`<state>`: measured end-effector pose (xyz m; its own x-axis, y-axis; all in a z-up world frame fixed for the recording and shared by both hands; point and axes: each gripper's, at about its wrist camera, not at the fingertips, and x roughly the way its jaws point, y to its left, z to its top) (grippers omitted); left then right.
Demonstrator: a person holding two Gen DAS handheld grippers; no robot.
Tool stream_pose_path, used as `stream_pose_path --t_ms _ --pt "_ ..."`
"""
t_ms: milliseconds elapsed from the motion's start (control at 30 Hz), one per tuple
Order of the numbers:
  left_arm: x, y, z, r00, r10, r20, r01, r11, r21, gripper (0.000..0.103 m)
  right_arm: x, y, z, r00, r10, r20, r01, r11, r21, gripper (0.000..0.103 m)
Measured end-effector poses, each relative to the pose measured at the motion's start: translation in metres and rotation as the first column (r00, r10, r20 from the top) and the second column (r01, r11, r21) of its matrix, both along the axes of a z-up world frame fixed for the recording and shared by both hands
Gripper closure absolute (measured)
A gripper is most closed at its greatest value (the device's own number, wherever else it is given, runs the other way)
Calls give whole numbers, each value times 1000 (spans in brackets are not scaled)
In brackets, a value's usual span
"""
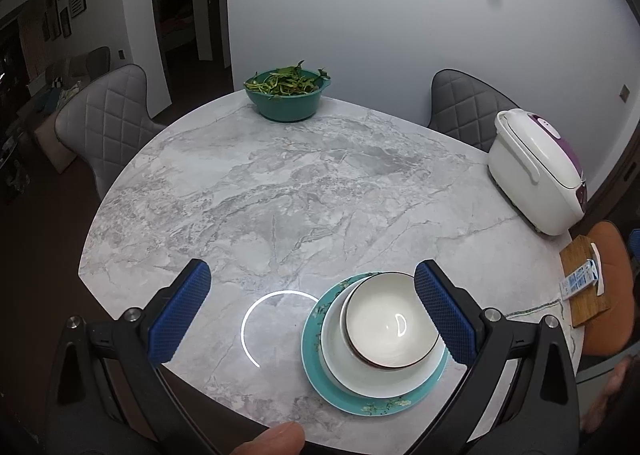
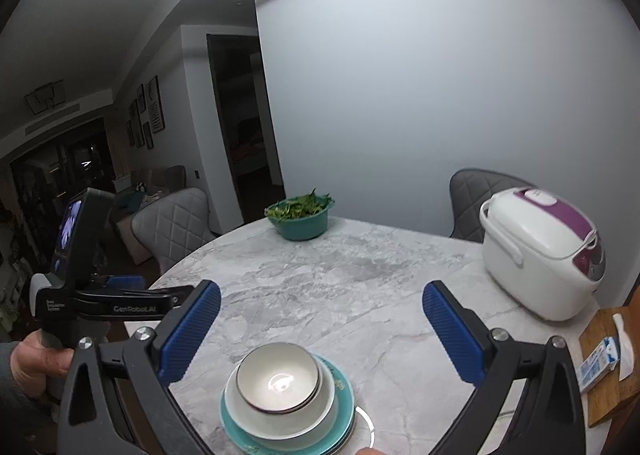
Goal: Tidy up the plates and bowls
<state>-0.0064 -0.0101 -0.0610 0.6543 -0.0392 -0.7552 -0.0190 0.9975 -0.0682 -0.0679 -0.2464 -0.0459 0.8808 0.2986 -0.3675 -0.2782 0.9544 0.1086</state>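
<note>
Dark-rimmed white bowls (image 1: 390,325) nest on a white plate (image 1: 360,369) atop a floral teal plate (image 1: 320,375); both hand-held grippers, left (image 1: 312,311) and right (image 2: 322,329), spread wide.

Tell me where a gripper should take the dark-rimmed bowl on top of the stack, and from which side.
Probably by the rim of the dark-rimmed bowl, one finger inside and one outside, coming down from above. It sits nested in a white dish on a teal plate, so its lower wall is hidden and only the rim stands clear. Both the left gripper and the right gripper are open.

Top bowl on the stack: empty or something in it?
Empty. The top bowl shows a bare white inside with only a light glare, in both wrist views; it sits upright on the white dish.
</note>
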Motion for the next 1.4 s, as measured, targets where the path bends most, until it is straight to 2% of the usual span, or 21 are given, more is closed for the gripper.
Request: stream_pose_path --t_ms 167,300,433,500,633,767,967,1167,1400 --pt "1 0 4 1000 -15 13 15 1000 -1 0 -2 5 -3 996 69 -64 -66 997 41 0" --pt "2 -1 4 1000 -26 8 25 997 68 0 -8 21 -3 994 70 -87 -72 997 -27 0" --pt "0 3 0 999 -22 -27 24 997 74 0 -6 41 -7 984 -43 -174 20 991 -132 0" --pt "-2 6 -4 998 -16 -53 21 997 79 0 -2 45 -9 968 -94 -231 62 988 -142 0" --pt "-11 12 -4 998 -19 -64 24 997 74 0 -6 53 -9 951 -161 -265 120 979 -164 0" --pt "-22 17 1 997 -37 -65 40 998 46 0 -2 55 -11 907 -247 -340 201 965 -166 0" --pt "-35 24 6 997 -51 -65 54 997 46 0 0 60 -19 887 -277 -370 230 959 -165 0" --pt "-44 26 9 997 -56 -57 60 996 68 0 6 54 -26 850 -320 -418 275 947 -167 0" --pt "-47 22 11 997 -68 -46 72 992 102 0 6 58 -30 840 -340 -424 281 939 -197 0"
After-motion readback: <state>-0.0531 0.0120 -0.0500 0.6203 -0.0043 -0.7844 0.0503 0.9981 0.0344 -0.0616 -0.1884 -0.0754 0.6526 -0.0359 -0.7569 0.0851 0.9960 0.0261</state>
